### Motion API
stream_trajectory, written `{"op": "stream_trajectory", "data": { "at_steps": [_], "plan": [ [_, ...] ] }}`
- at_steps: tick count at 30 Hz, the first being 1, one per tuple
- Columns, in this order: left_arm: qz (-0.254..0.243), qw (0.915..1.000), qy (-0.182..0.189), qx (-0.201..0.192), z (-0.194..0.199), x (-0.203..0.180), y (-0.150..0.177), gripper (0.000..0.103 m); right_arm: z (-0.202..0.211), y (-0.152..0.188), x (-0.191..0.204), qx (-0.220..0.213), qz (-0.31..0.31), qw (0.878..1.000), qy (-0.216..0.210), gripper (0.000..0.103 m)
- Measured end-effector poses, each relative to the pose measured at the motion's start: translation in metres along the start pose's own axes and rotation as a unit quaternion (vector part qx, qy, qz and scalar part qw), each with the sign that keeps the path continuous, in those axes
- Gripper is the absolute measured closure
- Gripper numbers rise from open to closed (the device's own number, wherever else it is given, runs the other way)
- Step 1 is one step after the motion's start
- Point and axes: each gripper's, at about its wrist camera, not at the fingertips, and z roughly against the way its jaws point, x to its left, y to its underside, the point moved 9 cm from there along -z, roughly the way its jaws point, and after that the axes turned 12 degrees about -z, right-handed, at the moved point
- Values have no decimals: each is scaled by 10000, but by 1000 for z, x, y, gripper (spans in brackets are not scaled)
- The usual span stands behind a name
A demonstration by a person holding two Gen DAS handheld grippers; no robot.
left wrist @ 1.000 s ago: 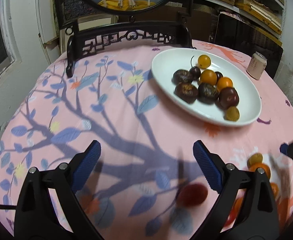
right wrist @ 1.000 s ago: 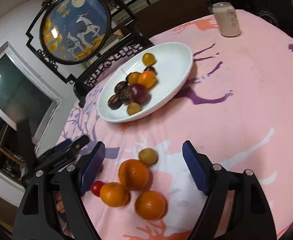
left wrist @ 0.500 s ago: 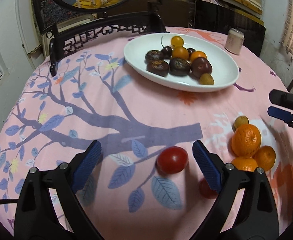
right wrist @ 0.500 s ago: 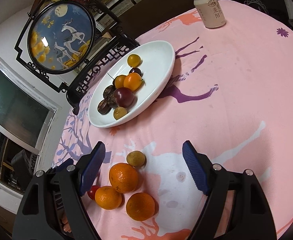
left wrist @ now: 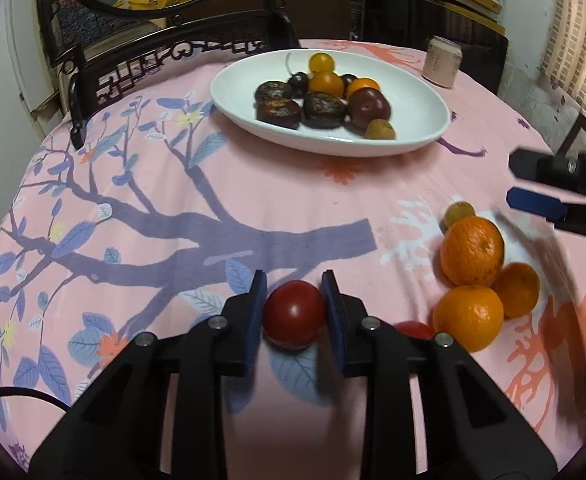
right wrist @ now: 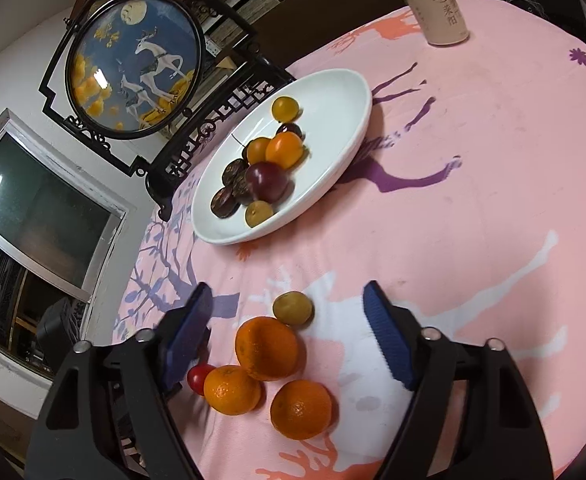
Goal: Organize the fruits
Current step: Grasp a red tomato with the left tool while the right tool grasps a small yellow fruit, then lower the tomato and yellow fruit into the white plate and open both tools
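My left gripper (left wrist: 294,308) is shut on a red tomato (left wrist: 294,314) that rests on the pink tablecloth. To its right lie a smaller red tomato (left wrist: 414,329), three oranges (left wrist: 471,251) and a small yellow-green fruit (left wrist: 459,213). My right gripper (right wrist: 289,332) is open and hovers over the same pile: three oranges (right wrist: 266,348), the yellow-green fruit (right wrist: 293,308) and the small tomato (right wrist: 200,378). A white oval plate (left wrist: 421,92) at the far side holds several dark and orange fruits; it also shows in the right wrist view (right wrist: 333,120).
A pale drink can (left wrist: 441,63) stands beyond the plate, also seen in the right wrist view (right wrist: 438,11). A black carved stand with a round deer picture (right wrist: 133,68) stands at the table's far left edge. The right gripper's fingers (left wrist: 537,204) show at the left view's right edge.
My left gripper has moved forward and shut on the red tomato. My right gripper has moved slightly closer to the oranges and stays open.
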Motion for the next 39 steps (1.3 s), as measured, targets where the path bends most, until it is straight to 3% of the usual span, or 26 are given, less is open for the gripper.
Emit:
{"op": "stream_trajectory", "data": {
  "at_steps": [4, 9, 10, 17, 20, 22, 26, 33, 36, 38, 39],
  "plan": [
    [33, 10000, -67, -1, 0, 3, -2, 74, -14, 6, 2, 153, 95, 9998, 121, 50],
    [-64, 9998, -176, 55, -3, 1, -2, 74, -28, 11, 3, 292, 157, 9991, 271, 57],
    [-74, 9998, -186, 59, -4, 1, -2, 74, -31, 11, 3, 308, 160, 9990, 298, 62],
    [-144, 9996, -236, 82, -5, 0, -2, 74, -43, 15, 10, 429, 415, 9973, 427, 65],
    [-143, 9996, -237, 83, -5, -1, -2, 73, -42, 5, -3, 392, 317, 9969, 609, 77],
    [-149, 9996, -237, 85, -5, -1, -1, 73, -40, 3, -7, 494, 175, 9975, 473, 78],
    [-171, 9995, -254, 83, -5, 0, -2, 72, -40, 11, 0, 442, 767, 9931, 772, 78],
    [-180, 9995, -256, 73, -5, 0, -2, 72, -41, 10, 0, 329, 883, 9917, 873, 79],
    [-177, 9996, -227, 35, -4, 0, -3, 75, -25, 4, 2, -118, 1169, 9859, 1192, 79],
    [-136, 9995, -272, -50, -1, 3, -5, 75, 1, -7, 7, -899, 1772, 9643, 1751, 79],
    [-114, 9993, -334, -93, 0, 6, -7, 75, 13, -10, 10, -1286, 2101, 9467, 2073, 79]
  ]
}}
